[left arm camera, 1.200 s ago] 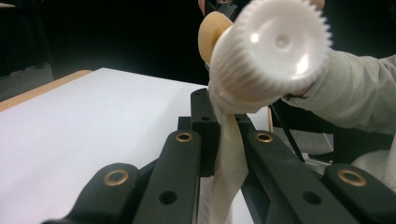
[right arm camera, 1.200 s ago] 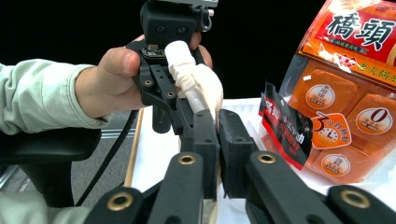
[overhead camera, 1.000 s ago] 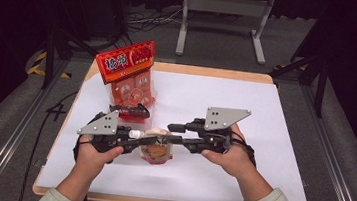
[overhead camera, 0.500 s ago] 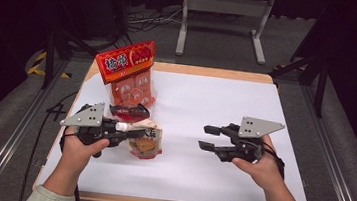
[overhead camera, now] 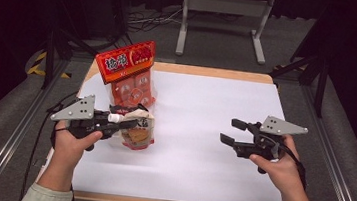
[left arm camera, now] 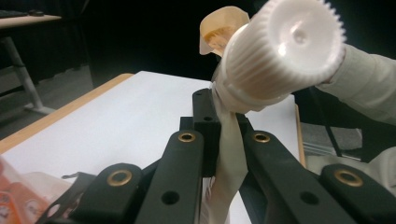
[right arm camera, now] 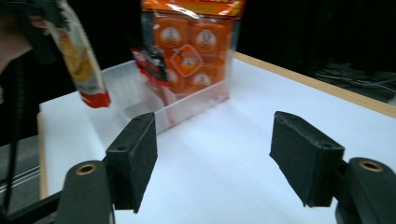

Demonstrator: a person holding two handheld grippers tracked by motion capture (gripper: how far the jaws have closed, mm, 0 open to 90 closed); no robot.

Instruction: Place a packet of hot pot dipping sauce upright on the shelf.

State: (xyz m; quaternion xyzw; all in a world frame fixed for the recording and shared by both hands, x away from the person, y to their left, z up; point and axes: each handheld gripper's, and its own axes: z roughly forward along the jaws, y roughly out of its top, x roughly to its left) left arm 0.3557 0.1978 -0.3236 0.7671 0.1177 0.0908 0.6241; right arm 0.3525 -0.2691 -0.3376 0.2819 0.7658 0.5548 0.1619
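Spouted pouch point(overhead camera: 138, 132) with a white screw cap point(left arm camera: 285, 49) hangs at the table's left side, pinched just under the cap by the left gripper point(overhead camera: 131, 122), jaws clamped tight on the pouch neck. Its lower end sits at the white sheet point(overhead camera: 198, 133), just in front of a clear tray point(right arm camera: 187, 109) holding an orange snack bag point(overhead camera: 129, 75) (red header on top). Right gripper point(overhead camera: 229, 131) is well apart on the right; its jaws have just been opening, nothing between them.
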